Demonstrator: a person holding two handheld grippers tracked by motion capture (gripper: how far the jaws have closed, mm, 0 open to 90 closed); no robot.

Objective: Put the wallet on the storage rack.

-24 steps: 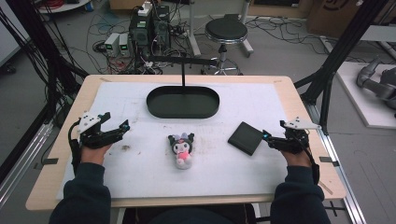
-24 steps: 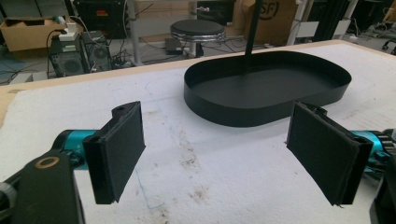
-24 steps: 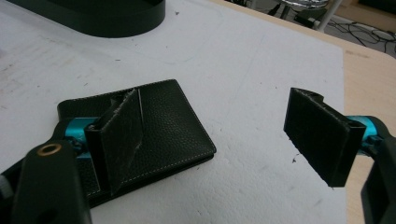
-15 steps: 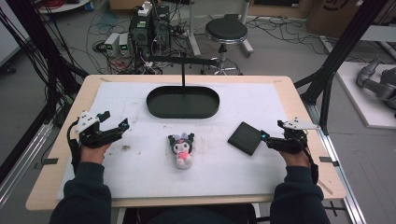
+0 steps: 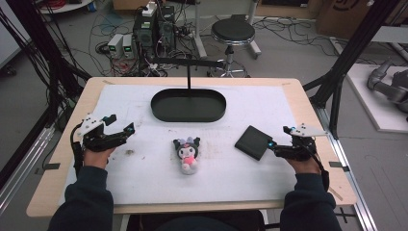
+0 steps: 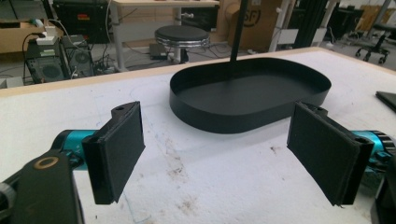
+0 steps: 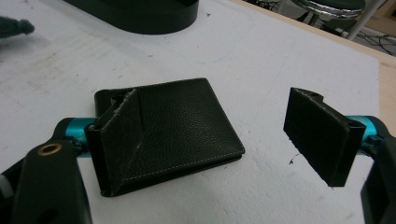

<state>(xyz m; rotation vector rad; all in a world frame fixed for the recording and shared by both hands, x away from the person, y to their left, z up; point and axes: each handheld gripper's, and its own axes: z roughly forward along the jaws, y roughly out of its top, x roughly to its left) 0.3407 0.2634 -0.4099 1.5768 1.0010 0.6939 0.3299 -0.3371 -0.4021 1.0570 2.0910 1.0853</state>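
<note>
Wallet (image 7: 170, 128) just ahead of right gripper (image 7: 224, 140).
Both grippers' jaws spread wide, pinching nothing; left gripper (image 6: 217, 154) faces tray (image 6: 250, 95).

No text, label, brand, number or sign can be read with any certainty. In the left gripper view a cardboard box (image 6: 261, 23) behind the table carries dark printed marks beside the black post, but they are partly hidden and too unclear to make out as letters. In the high view another cardboard box (image 5: 349, 12) on the floor at the top right bears a dark mark that is cut off by the edge and too small to read. The wallet (image 7: 173, 126), the tray (image 5: 188, 105) and the plush toy (image 5: 187, 154) show no writing.
</note>
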